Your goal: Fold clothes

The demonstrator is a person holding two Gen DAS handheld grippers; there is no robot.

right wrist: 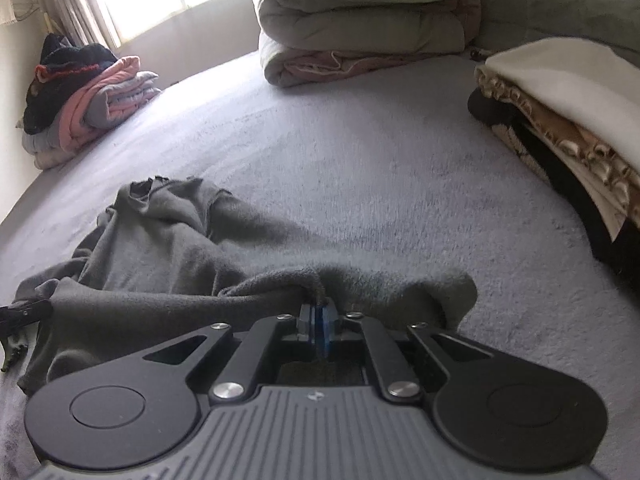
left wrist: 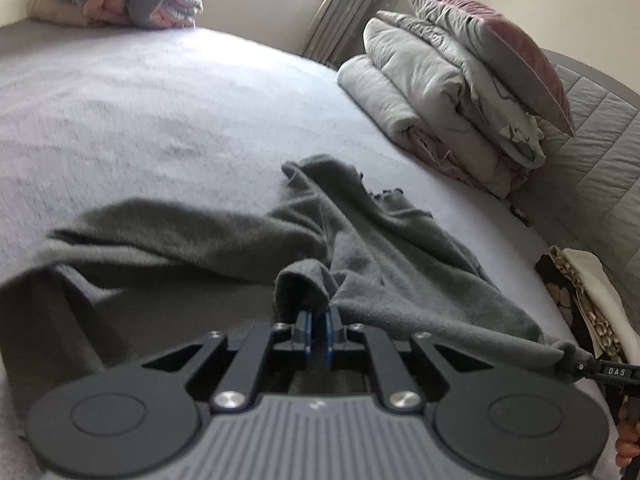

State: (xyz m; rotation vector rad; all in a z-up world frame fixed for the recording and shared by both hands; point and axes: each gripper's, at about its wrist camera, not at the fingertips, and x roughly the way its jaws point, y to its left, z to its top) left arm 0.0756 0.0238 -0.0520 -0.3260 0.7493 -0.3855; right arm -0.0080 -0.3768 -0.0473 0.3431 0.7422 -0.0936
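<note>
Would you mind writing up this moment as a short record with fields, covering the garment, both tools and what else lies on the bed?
garment: grey sweater, crumpled, partly lifted off the bed
left tool: shut on a sweater edge
right tool: shut on another sweater edge
far corner: pink and grey folded clothes
near headboard: folded quilts with a pink pillow on top
right side: cream and patterned stack
fold status: not yet started

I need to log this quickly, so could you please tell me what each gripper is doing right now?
Left gripper: closed on a fold of the grey garment.
Right gripper: closed on the same garment's edge.
</note>
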